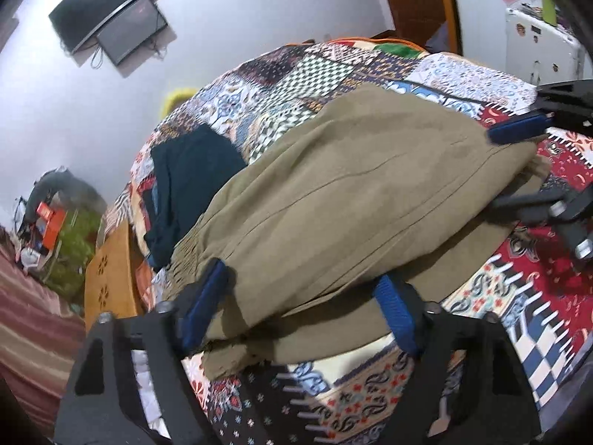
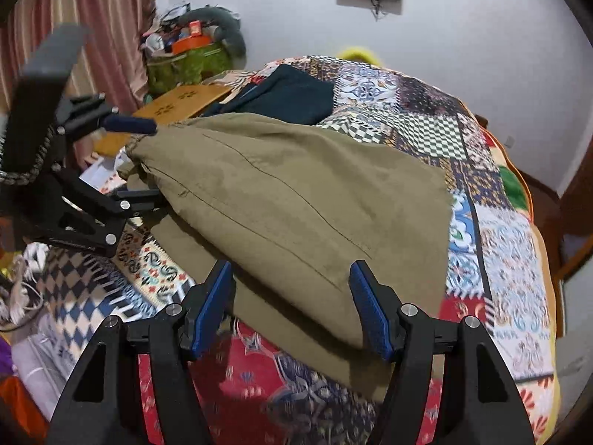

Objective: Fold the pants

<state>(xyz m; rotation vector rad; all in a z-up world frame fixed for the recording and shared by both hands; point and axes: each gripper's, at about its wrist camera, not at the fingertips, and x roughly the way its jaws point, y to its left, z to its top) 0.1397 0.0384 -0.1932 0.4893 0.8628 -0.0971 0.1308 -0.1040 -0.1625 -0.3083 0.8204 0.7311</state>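
Observation:
Olive-khaki pants [image 1: 352, 193] lie folded over on a patchwork bedspread [image 1: 304, 70]; they also show in the right wrist view [image 2: 296, 200]. My left gripper [image 1: 300, 300] is open, its blue pads on either side of the pants' near edge by the gathered waistband. My right gripper [image 2: 291, 296] is open, its pads straddling the folded fabric edge without pinching it. Each gripper shows in the other's view: the right one [image 1: 519, 167] at the far right, the left one [image 2: 137, 163] at the left, both open around the cloth.
A dark navy garment [image 1: 192, 181] lies on the bed beyond the pants, also in the right wrist view [image 2: 289, 96]. A wooden stool [image 1: 107, 278] and a cluttered green bag [image 2: 185, 63] stand beside the bed. Two screens [image 1: 111, 11] hang on the wall.

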